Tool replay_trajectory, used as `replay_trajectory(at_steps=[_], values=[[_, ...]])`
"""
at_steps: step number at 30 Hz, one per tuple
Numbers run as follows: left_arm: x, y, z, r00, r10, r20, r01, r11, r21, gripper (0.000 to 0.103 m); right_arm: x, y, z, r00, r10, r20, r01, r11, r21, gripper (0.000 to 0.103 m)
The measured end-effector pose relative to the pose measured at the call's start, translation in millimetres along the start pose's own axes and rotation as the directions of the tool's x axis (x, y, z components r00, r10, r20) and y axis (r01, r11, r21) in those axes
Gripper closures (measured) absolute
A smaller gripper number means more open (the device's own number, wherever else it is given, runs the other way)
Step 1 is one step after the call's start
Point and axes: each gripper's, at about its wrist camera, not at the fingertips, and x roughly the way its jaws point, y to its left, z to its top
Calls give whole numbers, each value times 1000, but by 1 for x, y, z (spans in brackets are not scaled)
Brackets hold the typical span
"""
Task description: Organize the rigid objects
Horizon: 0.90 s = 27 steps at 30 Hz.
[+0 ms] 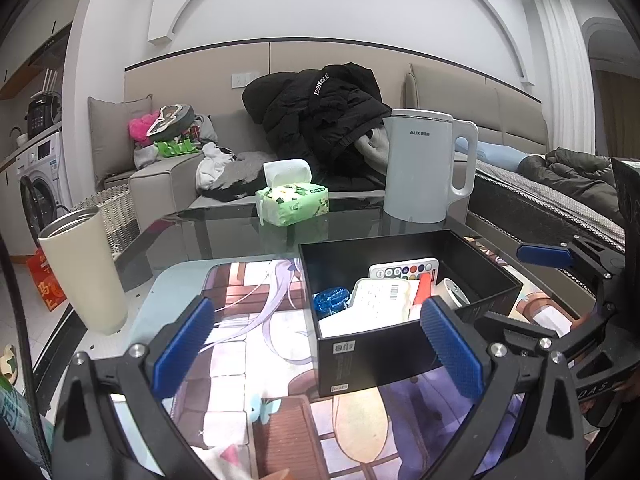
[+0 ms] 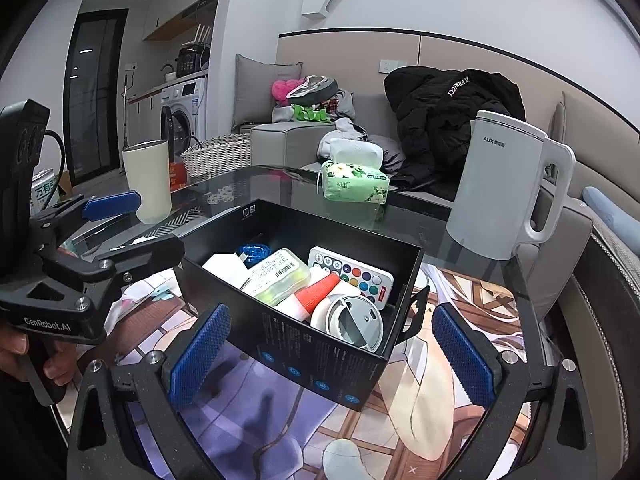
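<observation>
A black open box [image 1: 360, 356] [image 2: 320, 364] stands on a printed mat [image 1: 248, 344] [image 2: 440, 380] on the glass table. Inside lie a white remote with coloured buttons [image 1: 404, 270] [image 2: 352, 274], a blue round piece [image 1: 330, 300] [image 2: 253, 251], a labelled clear case [image 1: 380, 294] [image 2: 276, 276], a red-capped tube [image 2: 320, 290] and a white round lid [image 2: 348, 320]. My left gripper [image 1: 316, 352] is open and empty before the box's near wall. My right gripper [image 2: 332, 360] is open and empty, its fingers either side of the box's near corner.
A cream tumbler [image 1: 84, 272] [image 2: 148, 180] stands at the table's left. A white kettle [image 1: 424, 164] [image 2: 500, 192] and a green tissue pack [image 1: 294, 200] [image 2: 356, 184] stand at the far edge. A sofa with clothes lies behind.
</observation>
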Motion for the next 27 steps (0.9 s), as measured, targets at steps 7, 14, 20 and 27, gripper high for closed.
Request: replay_trajectory(at_steps=[7,14,20,27], values=[[0,-1,-1,1000,5,-1,-5,1000,2,0,0,1,-1,1000,-1,3,1,1000,-2,1],[-1,-1,-1,1000,6,0,-6,1000,5,0,0,1,-1,1000,-2,4,2,1000,-4,1],[-1,-1,-1,1000,7,3,-7,1000,6,0,0,1,-1,1000,-1,4,1,1000,-3,1],[-1,-1,0,1000,7,0,-7,1000,7,0,0,1,-1,1000,-2,4,2,1000,-3,1]])
